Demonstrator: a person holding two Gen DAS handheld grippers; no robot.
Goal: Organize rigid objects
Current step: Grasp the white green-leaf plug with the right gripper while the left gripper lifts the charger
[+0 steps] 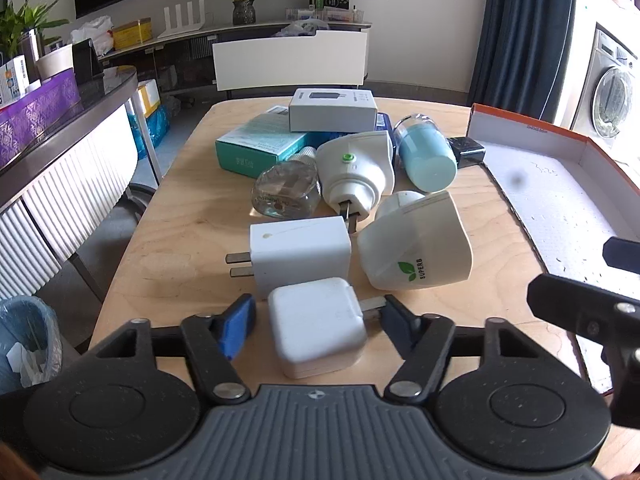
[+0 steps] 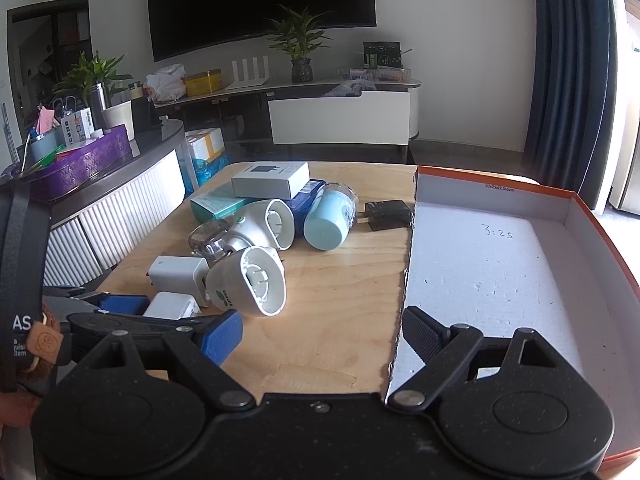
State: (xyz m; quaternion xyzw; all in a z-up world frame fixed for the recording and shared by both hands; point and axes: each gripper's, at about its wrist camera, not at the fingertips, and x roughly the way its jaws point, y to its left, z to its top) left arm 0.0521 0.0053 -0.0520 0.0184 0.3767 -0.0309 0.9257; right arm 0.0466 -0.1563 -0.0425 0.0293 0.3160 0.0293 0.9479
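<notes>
A small rounded white charger [image 1: 318,326] lies on the wooden table [image 1: 180,240] between the fingers of my open left gripper [image 1: 316,322]; a gap shows on the left side. It also shows in the right wrist view [image 2: 172,306]. Behind it lie a white plug adapter [image 1: 300,254], two white plug-in devices [image 1: 416,244] [image 1: 356,166], a glass bottle [image 1: 286,190], a light blue cylinder [image 1: 426,154], a black charger [image 1: 466,152] and boxes [image 1: 334,110]. My right gripper [image 2: 322,336] is open and empty, over the table beside the orange-rimmed tray [image 2: 500,264].
The tray [image 1: 560,200] has a white foam floor and stands at the table's right. A counter with a purple box [image 1: 36,112] stands left. A bin [image 1: 24,340] stands by the table's left front. A white chair [image 1: 290,62] is at the far edge.
</notes>
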